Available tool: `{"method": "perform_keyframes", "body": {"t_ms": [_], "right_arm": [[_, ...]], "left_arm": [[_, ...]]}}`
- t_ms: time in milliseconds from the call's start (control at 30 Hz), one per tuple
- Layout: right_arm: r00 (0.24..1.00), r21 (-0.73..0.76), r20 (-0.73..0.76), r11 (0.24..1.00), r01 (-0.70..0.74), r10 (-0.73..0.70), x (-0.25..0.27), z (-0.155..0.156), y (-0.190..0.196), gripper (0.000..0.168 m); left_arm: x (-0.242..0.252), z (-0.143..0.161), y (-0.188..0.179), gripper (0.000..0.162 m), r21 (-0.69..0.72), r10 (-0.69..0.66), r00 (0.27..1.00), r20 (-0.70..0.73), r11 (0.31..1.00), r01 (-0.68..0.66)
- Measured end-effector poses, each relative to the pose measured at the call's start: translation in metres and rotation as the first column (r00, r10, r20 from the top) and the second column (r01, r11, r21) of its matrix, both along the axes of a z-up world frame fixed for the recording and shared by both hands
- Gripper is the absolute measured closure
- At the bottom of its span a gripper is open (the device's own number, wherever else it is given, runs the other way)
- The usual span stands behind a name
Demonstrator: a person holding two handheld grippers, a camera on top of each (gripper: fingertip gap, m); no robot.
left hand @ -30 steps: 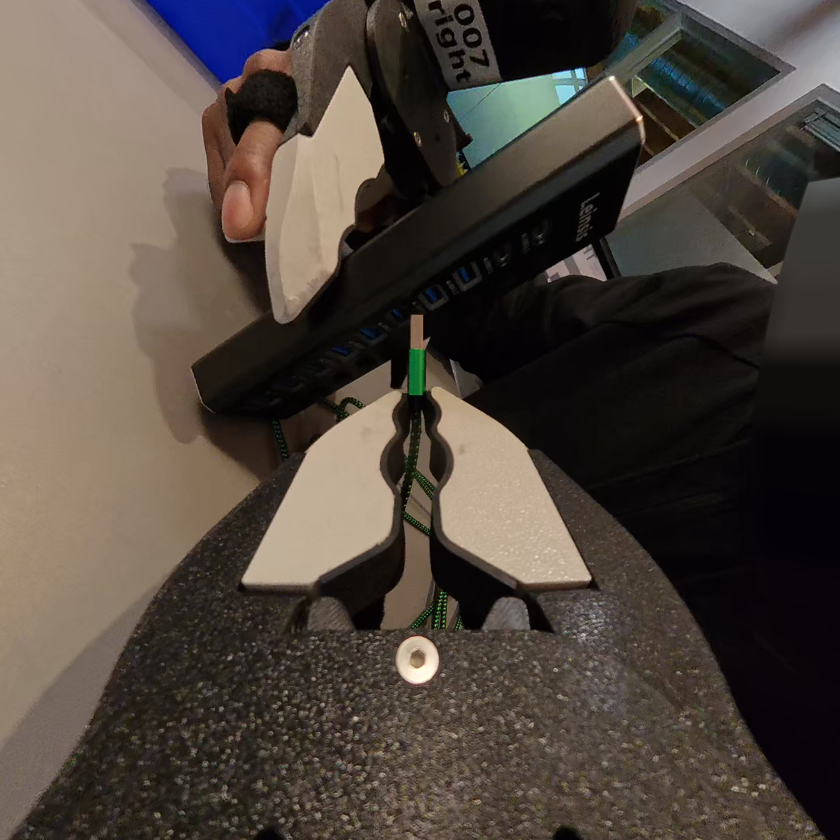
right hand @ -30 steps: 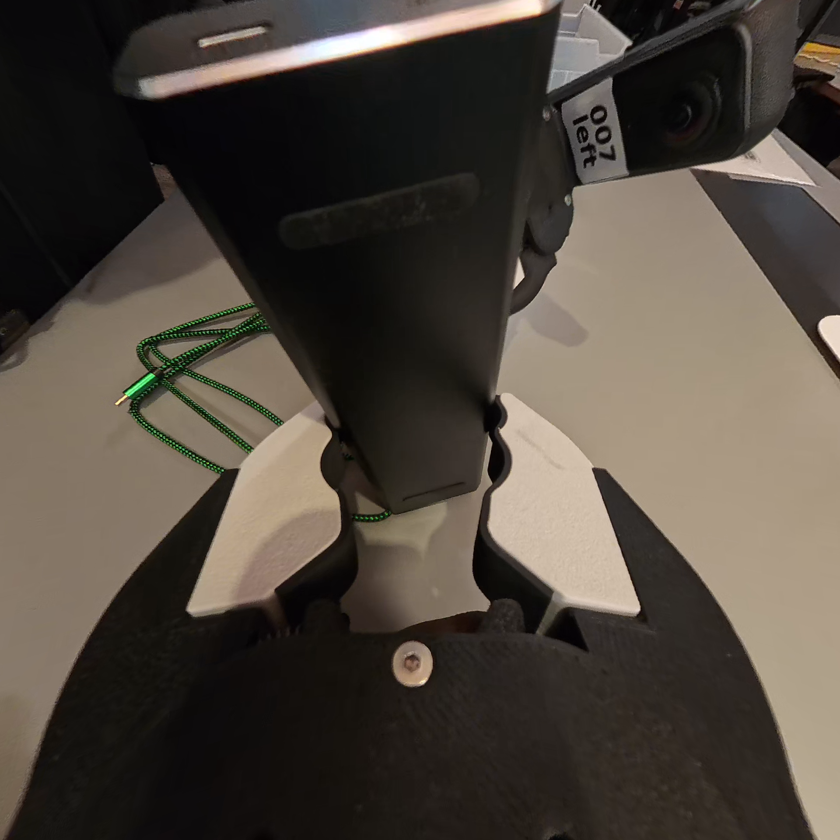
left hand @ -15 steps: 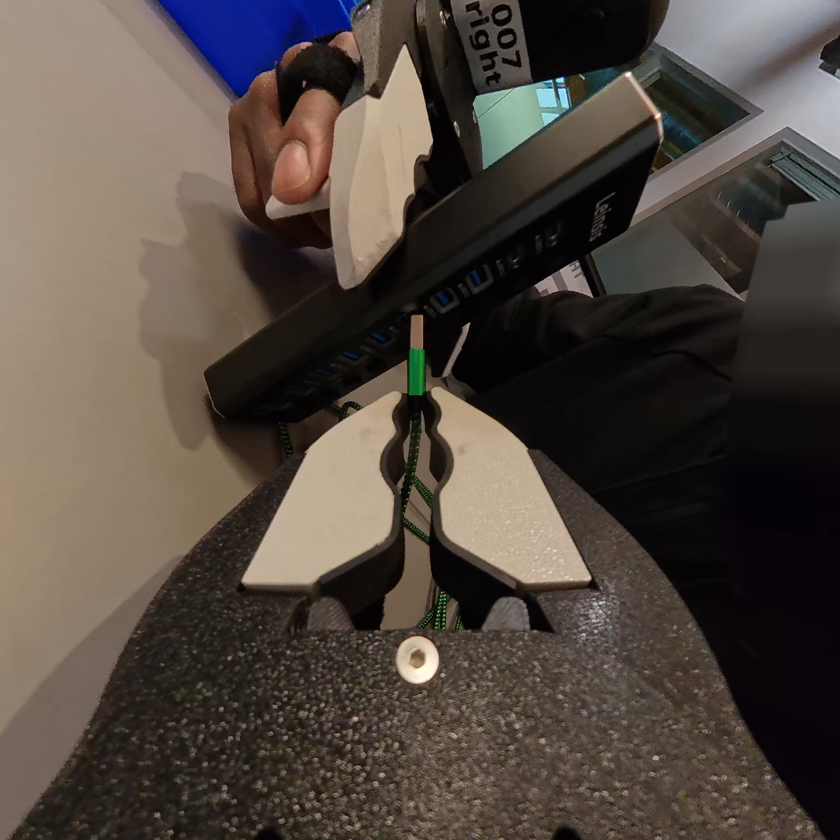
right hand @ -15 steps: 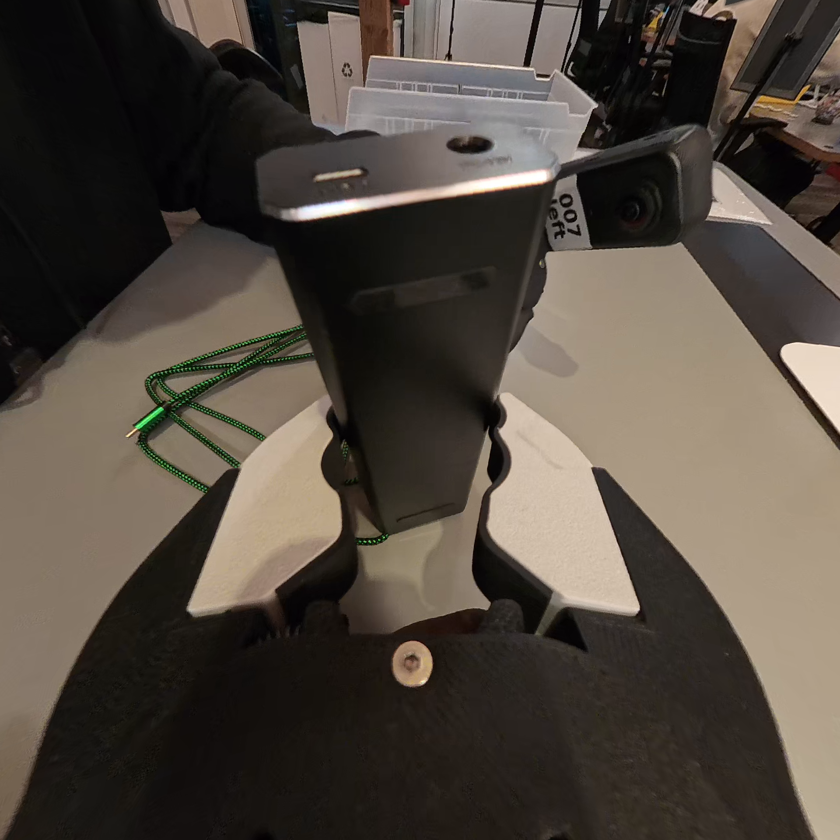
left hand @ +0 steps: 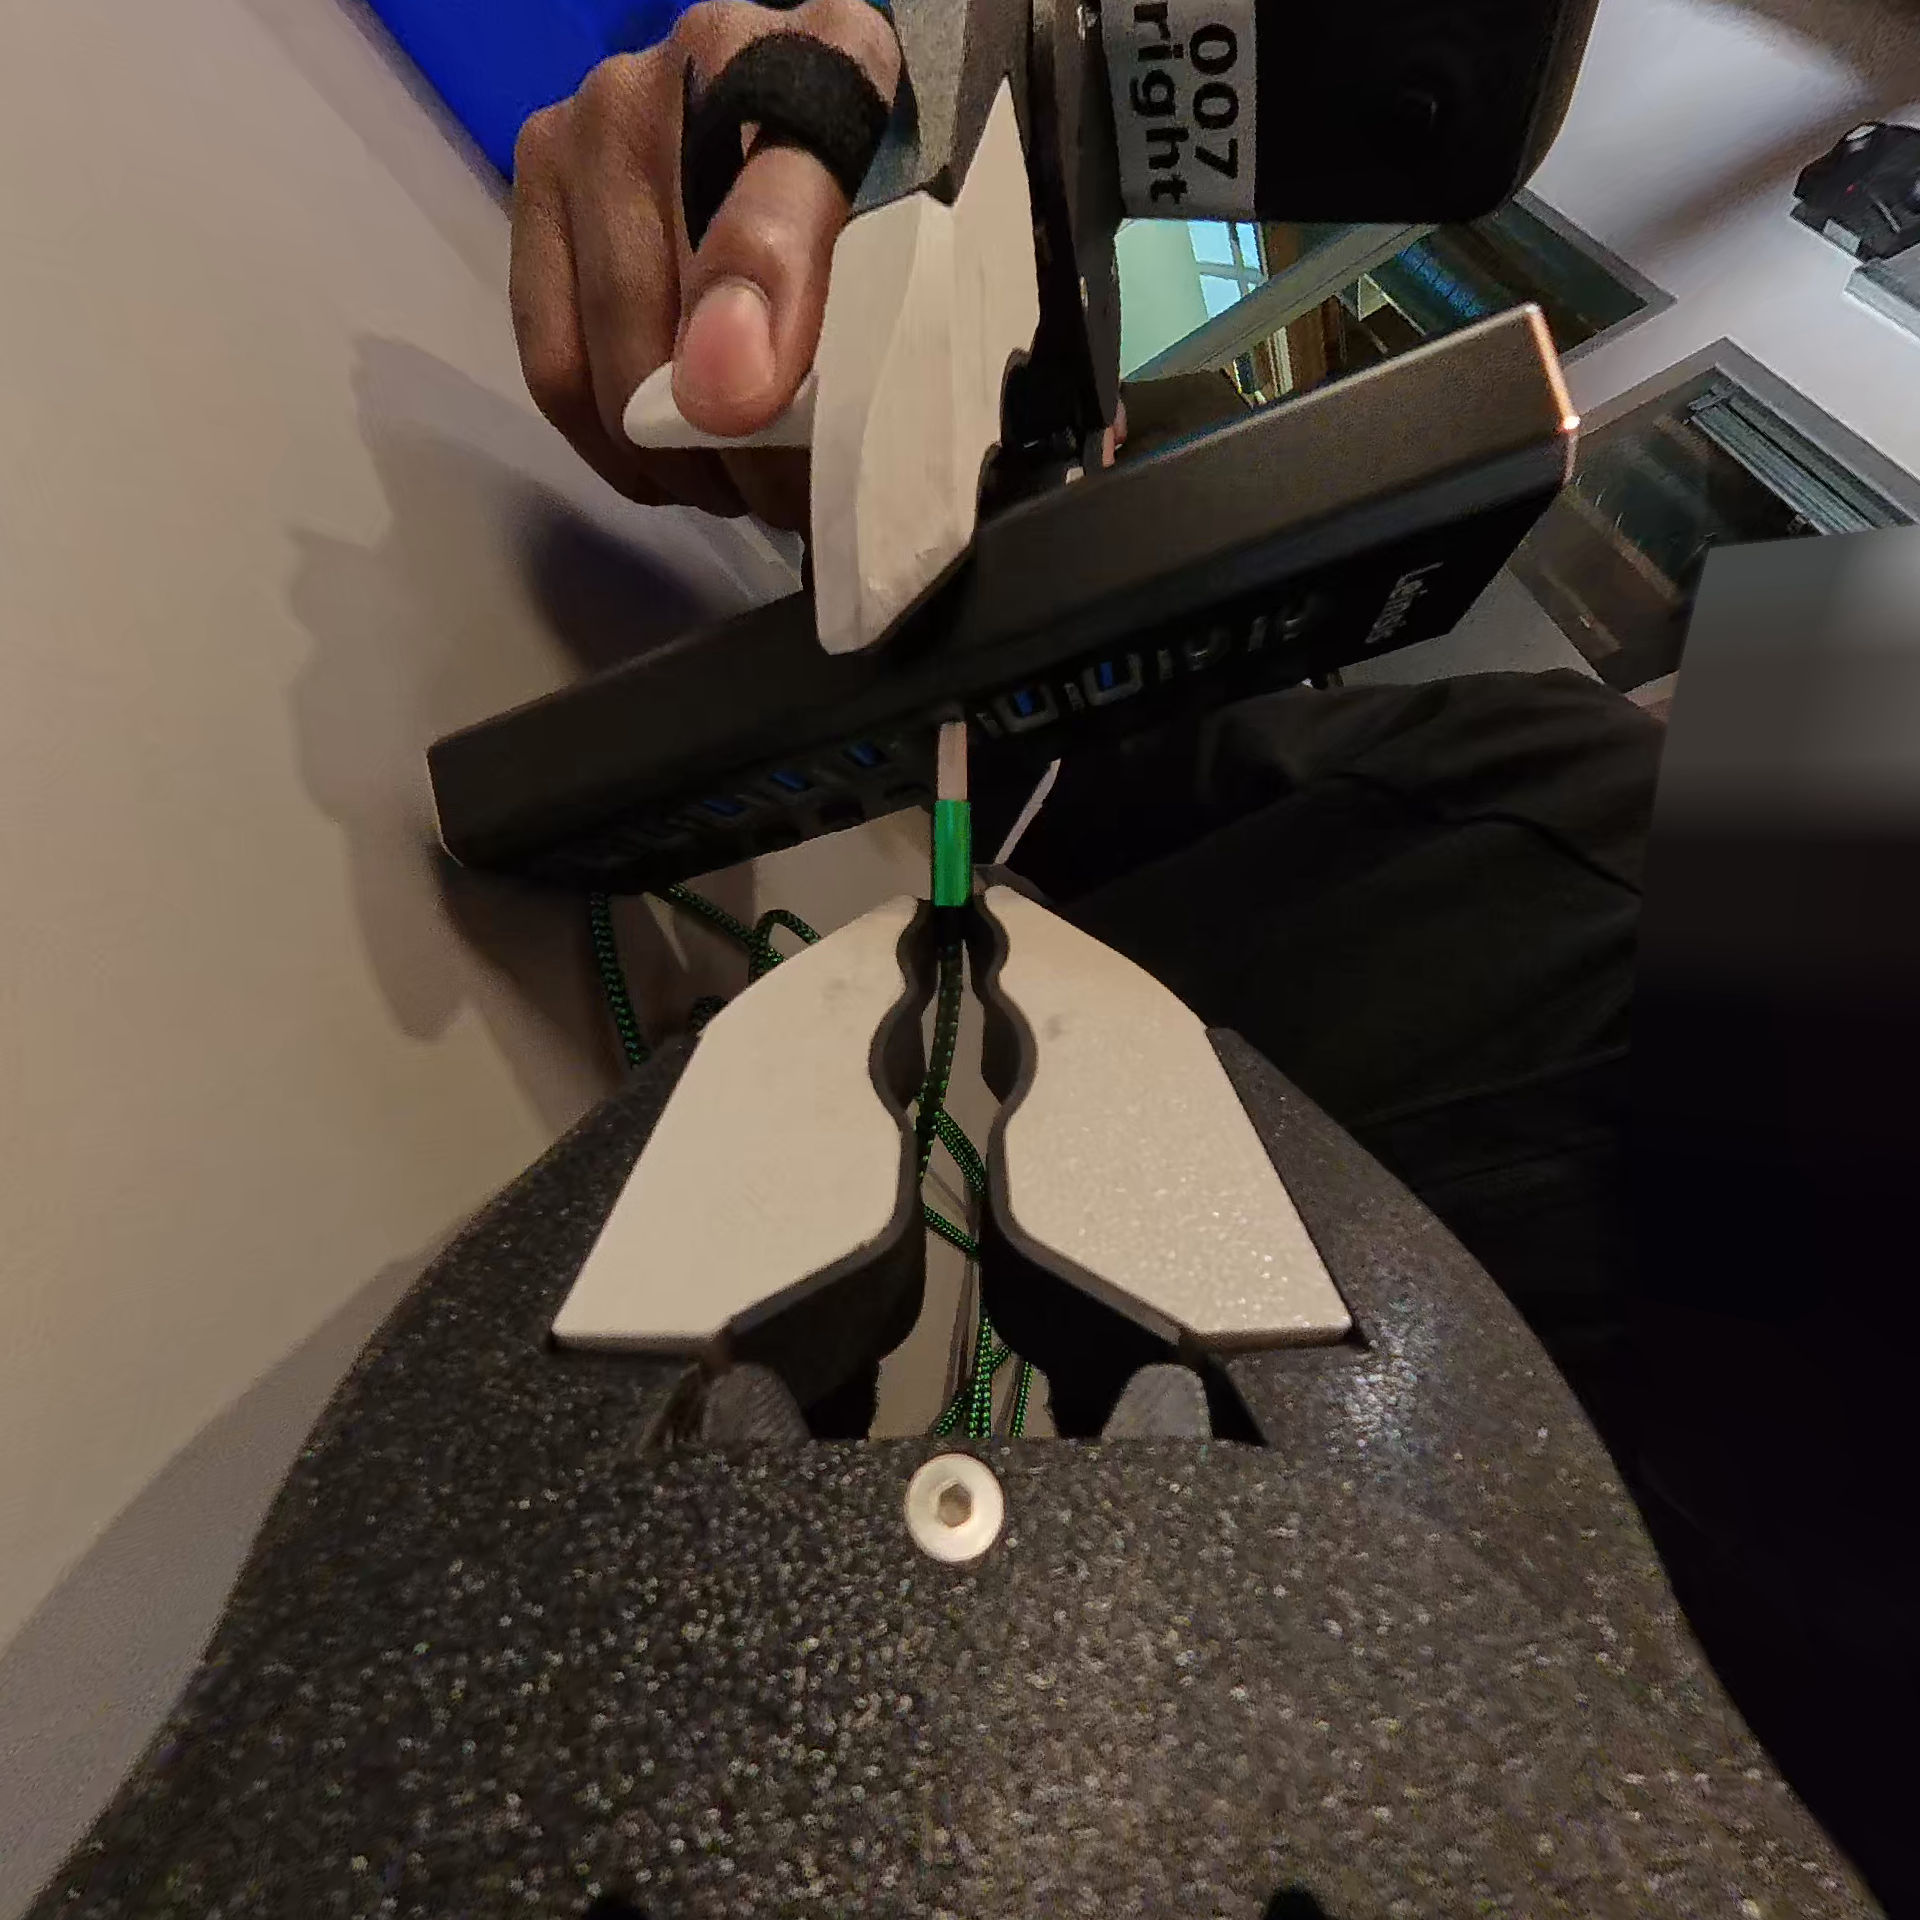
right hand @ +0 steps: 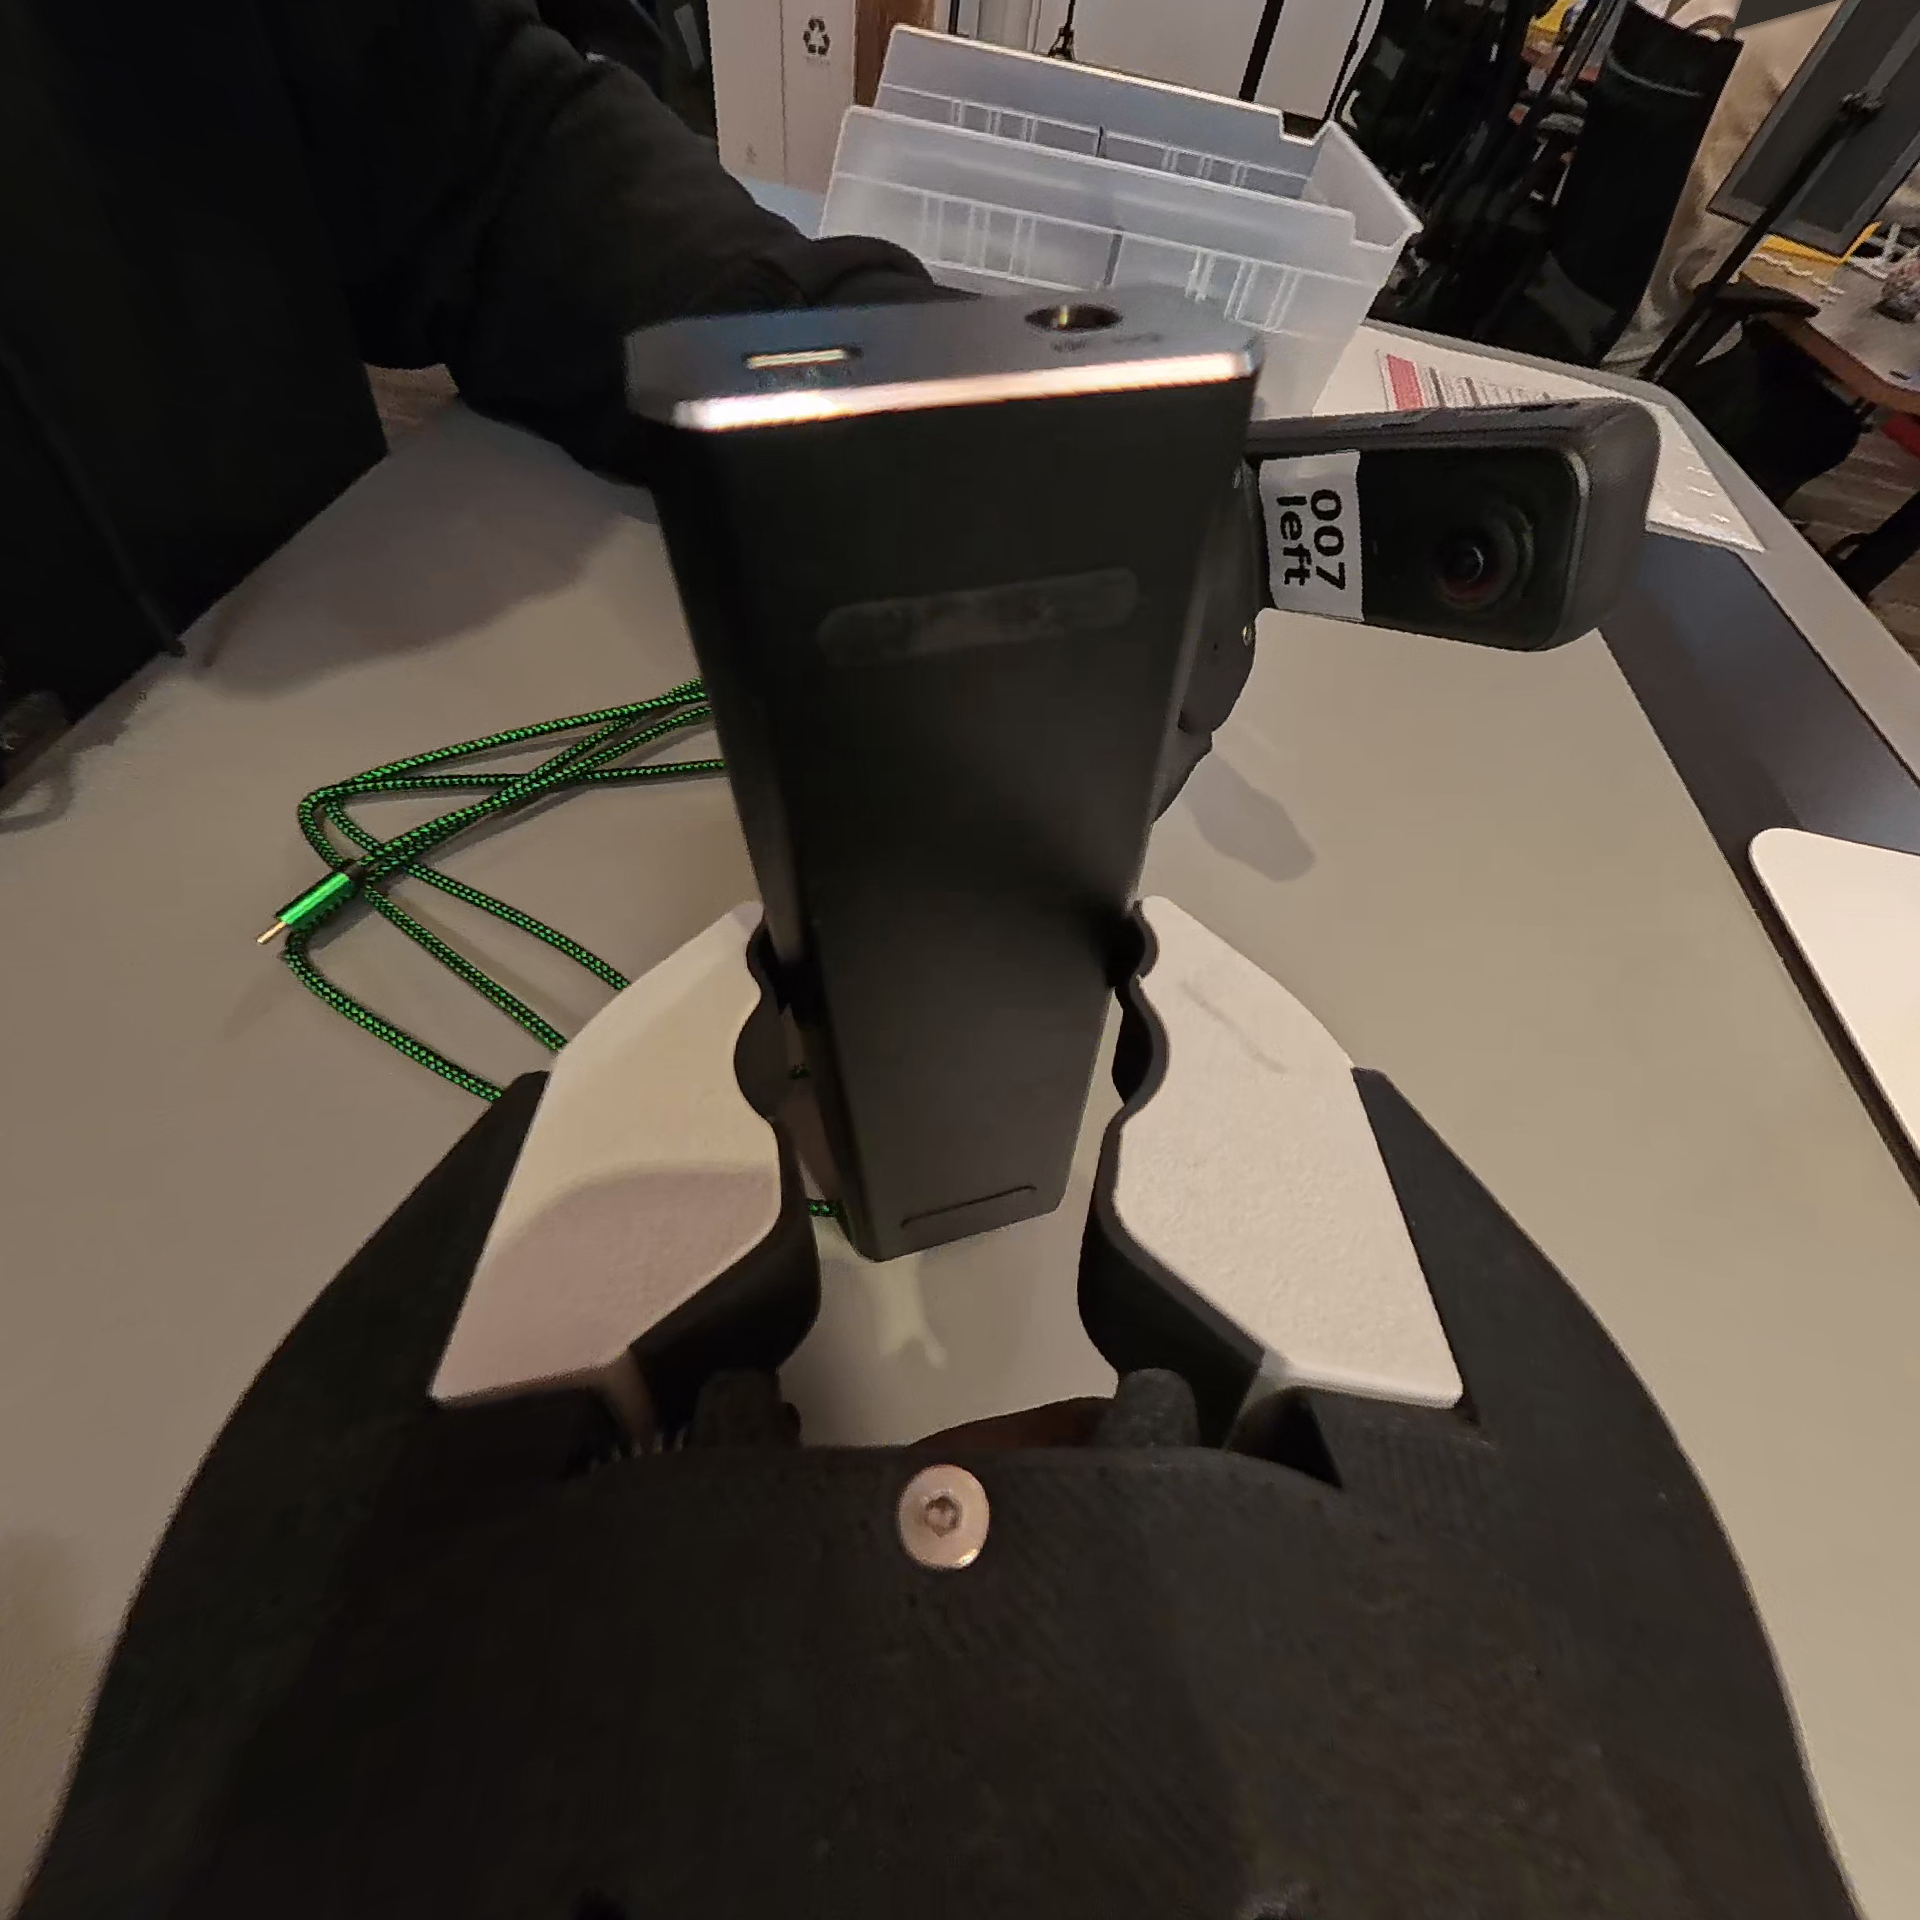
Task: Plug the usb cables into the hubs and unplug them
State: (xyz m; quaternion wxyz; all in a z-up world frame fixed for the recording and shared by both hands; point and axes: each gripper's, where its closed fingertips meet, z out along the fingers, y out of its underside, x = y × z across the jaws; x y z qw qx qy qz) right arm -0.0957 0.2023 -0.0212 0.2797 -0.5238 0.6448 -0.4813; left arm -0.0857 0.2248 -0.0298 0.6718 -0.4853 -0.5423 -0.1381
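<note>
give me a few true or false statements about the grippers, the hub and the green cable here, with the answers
1. The left gripper is shut on the green usb cable just behind its plug. True.
2. The right gripper is open and holds nothing. False: it is shut on the black usb hub.
3. The hub lies flat on the grey table. False: it is held up off the table.
4. The cable's far end, with a small green connector, lies loose on the table. True.
5. The plug's metal tip sits right at the hub's row of ports. True; whether it is seated cannot be told.
</note>
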Motion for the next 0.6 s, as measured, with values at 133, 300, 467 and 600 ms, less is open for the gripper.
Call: {"method": "perform_keyframes", "body": {"t_ms": [133,300,467,600], "right_arm": [[1.000,-0.007,-0.005,1.000,-0.001,0.001,-0.001,-0.001,0.000,0.108],[1.000,-0.012,0.011,1.000,0.001,-0.001,0.000,0.000,0.000,0.108],[1.000,0.002,0.017,1.000,0.019,-0.019,-0.003,0.000,-0.001,0.108],[0.999,0.014,0.027,1.000,0.024,-0.024,-0.004,0.002,0.000,0.108]], "left_arm": [[0.000,-0.001,0.000,0.157,-0.009,0.003,1.000,-0.002,1.000,-0.003],[0.000,0.000,-0.001,0.157,-0.011,0.001,1.000,-0.008,1.000,-0.001],[0.002,0.008,-0.002,0.157,-0.011,0.004,1.000,-0.029,1.000,-0.004],[0.003,0.015,-0.002,0.157,-0.008,0.007,0.999,-0.049,1.000,-0.007]]}}
